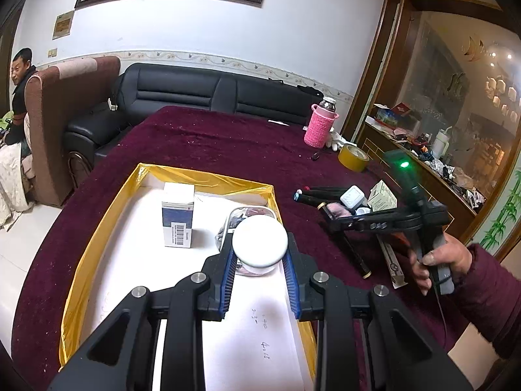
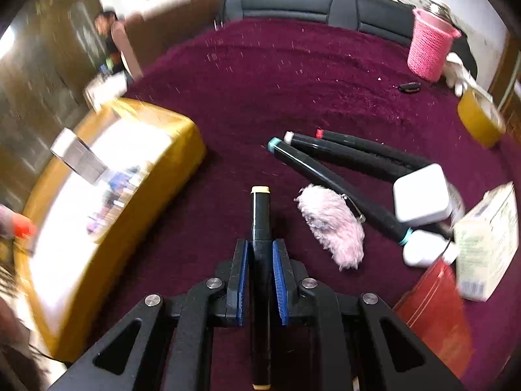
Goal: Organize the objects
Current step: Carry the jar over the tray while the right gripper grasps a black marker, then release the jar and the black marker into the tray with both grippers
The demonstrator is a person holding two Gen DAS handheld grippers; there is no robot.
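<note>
**Both grippers loaded, tray waiting**

The left gripper [image 1: 259, 262] is clamped on a white-lidded jar [image 1: 259, 241] over the gold-rimmed tray [image 1: 107, 215]. The right gripper [image 2: 260, 254] has pinched shut on a black marker [image 2: 260, 215] above the maroon cloth [image 2: 260, 75]. The marker sticks out far both ways; I'd expect it to pivot or catch the tray wall. Beyond lie more markers [image 2: 335, 176] and a fluffy pink puff [image 2: 330, 224].

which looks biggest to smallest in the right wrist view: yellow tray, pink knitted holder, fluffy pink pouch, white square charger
1. yellow tray, by far the largest.
2. pink knitted holder, set far back, so its true size is unsure.
3. fluffy pink pouch and white square charger look alike; no ranking.
</note>
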